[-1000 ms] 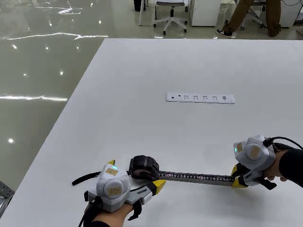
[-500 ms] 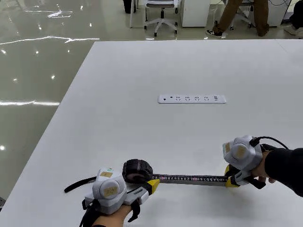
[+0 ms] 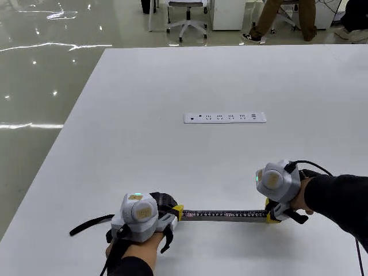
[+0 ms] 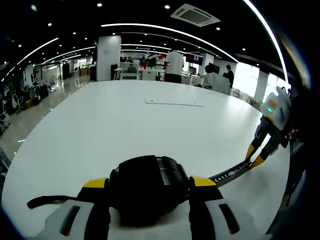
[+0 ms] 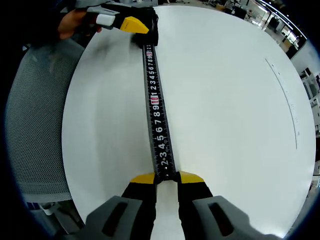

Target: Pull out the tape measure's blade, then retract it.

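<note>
A black tape measure case (image 4: 148,184) sits between the yellow-tipped jaws of my left gripper (image 4: 150,182), which is shut on it; the case (image 3: 167,202) rests near the table's front edge beside that gripper (image 3: 175,211). Its dark blade (image 3: 224,215) with white numbers lies flat on the white table, running right to my right gripper (image 3: 269,217). In the right gripper view the blade (image 5: 155,115) stretches from the case (image 5: 146,30) down to my right gripper (image 5: 167,177), shut on the blade's end. A black strap (image 3: 89,224) trails left from the case.
A white power strip (image 3: 225,118) lies mid-table, beyond the blade. The white table (image 3: 230,75) stretches far ahead; its left edge drops to a shiny floor. An office chair (image 3: 187,17) and a person's legs (image 3: 276,17) stand past the far edge. A grey mesh chair (image 5: 35,110) is beside the table.
The right gripper has moved left toward the case with the blade's end, so the drawn-out blade is shorter. The left gripper now covers more of the case. The head camera shifted.
</note>
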Available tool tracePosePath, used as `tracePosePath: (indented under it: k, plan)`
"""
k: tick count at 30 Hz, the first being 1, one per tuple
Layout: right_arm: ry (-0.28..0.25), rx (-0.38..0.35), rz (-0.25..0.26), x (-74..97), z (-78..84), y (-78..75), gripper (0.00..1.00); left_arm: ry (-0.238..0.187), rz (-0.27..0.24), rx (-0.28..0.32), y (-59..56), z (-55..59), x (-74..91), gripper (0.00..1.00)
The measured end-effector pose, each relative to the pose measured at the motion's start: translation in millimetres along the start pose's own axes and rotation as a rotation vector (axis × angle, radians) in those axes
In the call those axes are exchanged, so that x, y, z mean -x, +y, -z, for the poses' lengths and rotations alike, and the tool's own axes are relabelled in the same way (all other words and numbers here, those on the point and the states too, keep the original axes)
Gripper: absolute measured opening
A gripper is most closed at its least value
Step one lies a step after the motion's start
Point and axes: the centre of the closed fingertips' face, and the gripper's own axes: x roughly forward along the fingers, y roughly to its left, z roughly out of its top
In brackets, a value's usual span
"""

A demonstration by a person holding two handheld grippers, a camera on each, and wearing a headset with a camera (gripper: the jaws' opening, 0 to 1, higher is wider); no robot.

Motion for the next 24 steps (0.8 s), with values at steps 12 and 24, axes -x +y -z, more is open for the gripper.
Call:
tracePosePath:
  k: [12, 24]
  plan:
    - [-0.002, -0.020, 0.005, -0.1, 0.2, -1.0, 0.11, 0.046, -0.015, -0.040, 0.7, 2.3, 1.0, 0.58]
    - [-0.006, 0.023, 0.023, 0.0, -2.5, 1.2, 0.10, 0.040, -0.005, -0.039, 1.0, 2.5, 1.3, 0.58]
